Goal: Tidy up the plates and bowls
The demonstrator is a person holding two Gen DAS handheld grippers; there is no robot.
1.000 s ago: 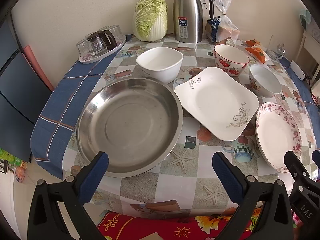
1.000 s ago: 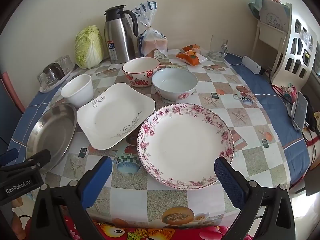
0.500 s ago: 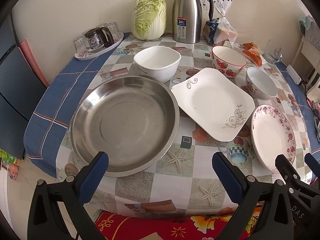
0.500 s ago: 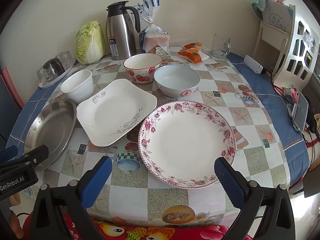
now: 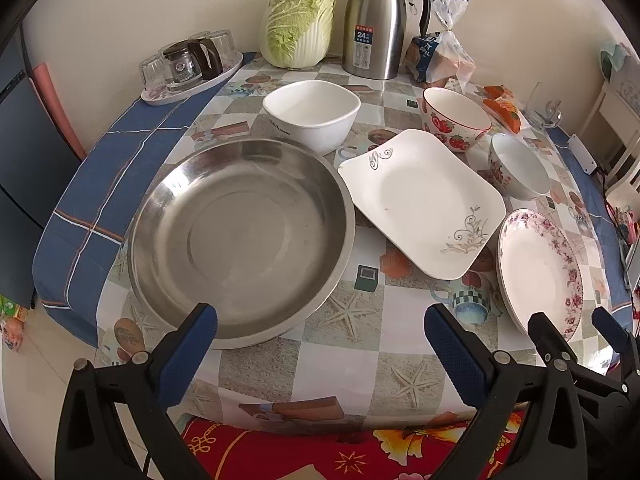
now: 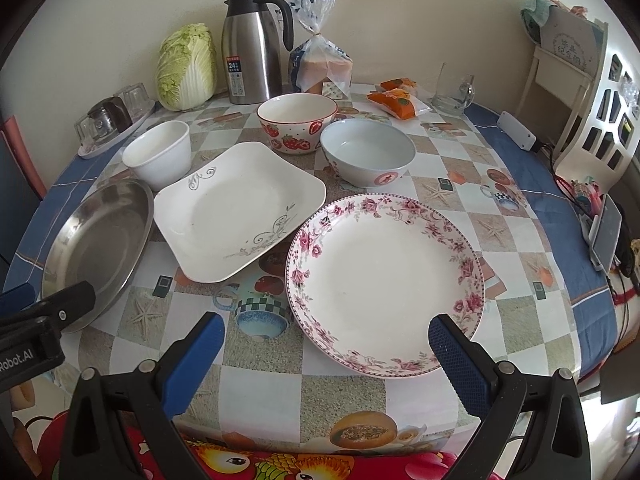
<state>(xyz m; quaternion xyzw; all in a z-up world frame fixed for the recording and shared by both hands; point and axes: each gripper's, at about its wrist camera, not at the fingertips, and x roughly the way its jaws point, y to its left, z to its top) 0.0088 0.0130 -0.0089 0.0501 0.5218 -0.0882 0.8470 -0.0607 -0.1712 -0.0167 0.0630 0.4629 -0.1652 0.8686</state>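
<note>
A wide steel basin (image 5: 240, 240) (image 6: 96, 244) sits at the table's left front. Beside it lie a white square plate (image 5: 424, 200) (image 6: 236, 208) and a floral round plate (image 5: 540, 272) (image 6: 384, 276). Behind stand a white square bowl (image 5: 312, 114) (image 6: 158, 156), a strawberry bowl (image 5: 456, 118) (image 6: 296, 122) and a pale blue bowl (image 5: 518, 168) (image 6: 366, 156). My left gripper (image 5: 320, 332) is open and empty above the front edge, by the basin. My right gripper (image 6: 326, 340) is open and empty, in front of the floral plate.
At the back stand a cabbage (image 5: 300, 28), a steel thermos jug (image 5: 376, 24), a bread bag (image 5: 444, 52), a tray of glasses (image 5: 188, 72), snack packets (image 6: 396, 98) and a glass mug (image 6: 454, 88). A white shelf (image 6: 592, 92) stands right of the table.
Both grippers have drawn back and risen slightly, so the table looks a little farther away. Nothing on the table has moved. Both stay open.
</note>
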